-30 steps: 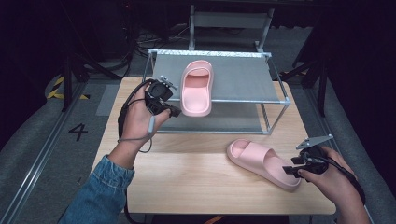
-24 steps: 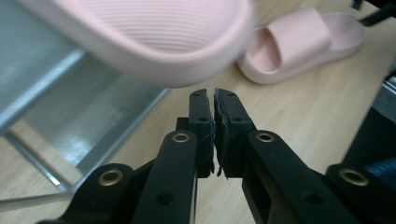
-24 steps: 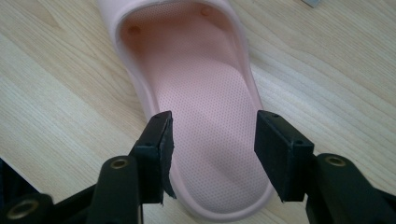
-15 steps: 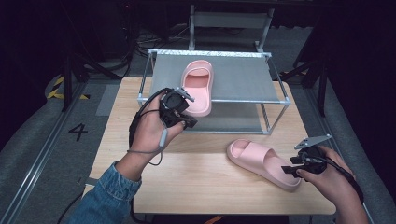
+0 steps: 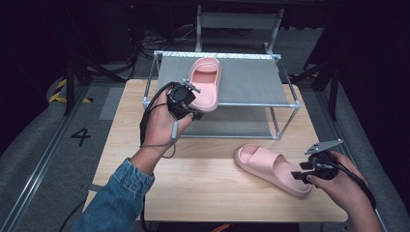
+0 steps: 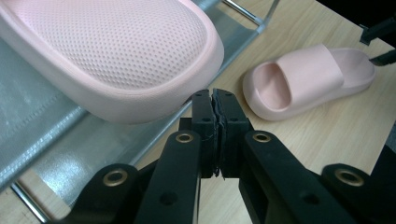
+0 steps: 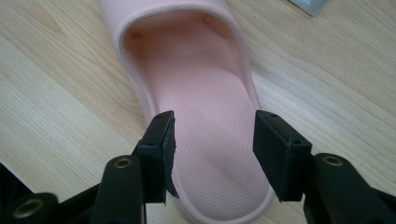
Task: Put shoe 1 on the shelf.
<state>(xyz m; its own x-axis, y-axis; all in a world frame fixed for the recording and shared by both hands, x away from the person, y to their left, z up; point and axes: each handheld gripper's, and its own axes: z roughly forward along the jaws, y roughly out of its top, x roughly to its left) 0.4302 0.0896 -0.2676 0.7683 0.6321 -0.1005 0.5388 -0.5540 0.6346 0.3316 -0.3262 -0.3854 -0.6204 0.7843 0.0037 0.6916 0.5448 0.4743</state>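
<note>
One pink slipper (image 5: 208,82) (image 6: 116,51) lies on the top deck of a metal rack (image 5: 251,82), heel toward me. My left gripper (image 5: 197,112) (image 6: 215,100) sits just below and in front of that heel. Its jaws have just closed the last bit and are shut with nothing between them. The second pink slipper (image 5: 270,166) (image 7: 201,93) (image 6: 303,79) lies flat on the wooden table (image 5: 203,193). My right gripper (image 5: 297,171) (image 7: 212,135) hovers open over its heel, one pad above each side of the footbed, not pressing on it.
The rack has a lower shelf (image 5: 232,126) and thin corner posts at the table's far side. A cable (image 5: 150,130) loops from the left gripper over the hand. The table edge runs close behind my right hand.
My left hand has moved right, up to the heel of the slipper on the rack. The right hand and its slipper have stayed put.
</note>
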